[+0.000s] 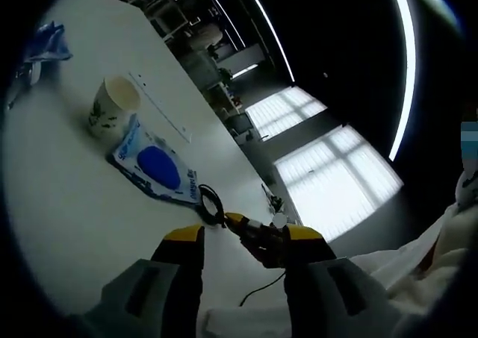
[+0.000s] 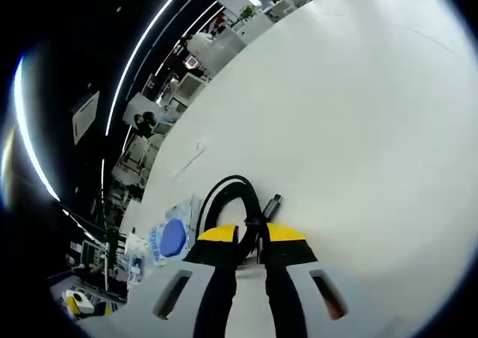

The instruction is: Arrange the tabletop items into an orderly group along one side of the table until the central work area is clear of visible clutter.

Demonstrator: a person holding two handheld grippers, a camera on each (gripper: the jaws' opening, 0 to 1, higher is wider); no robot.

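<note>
Left gripper (image 1: 243,237) hangs over the white table (image 1: 60,204) with its yellow-tipped jaws spread apart and nothing between them. Far to the left in the left gripper view, near the table's edge, lies a crumpled blue wrapper (image 1: 45,43). Further right stands an upright paper cup (image 1: 112,107) with a green print, and a blue-and-white pouch (image 1: 157,170) lies flat just beside it, touching its base. A pale strip (image 1: 160,107) lies along the far edge behind the cup. Right of the pouch, a coiled black cable (image 1: 211,204) rests on the table, and the right gripper (image 1: 258,230) comes in from the right and meets the cable there. A person's white sleeve (image 1: 418,263) shows at the far right. In the right gripper view, the pouch (image 2: 172,237) lies at the left, near the jaws. The right gripper (image 2: 250,237) has its jaws drawn close together on the cable (image 2: 228,196), whose loop rises ahead of the tips with a small plug (image 2: 273,202) sticking out to the right. Bare table (image 2: 358,129) stretches away beyond.
</note>
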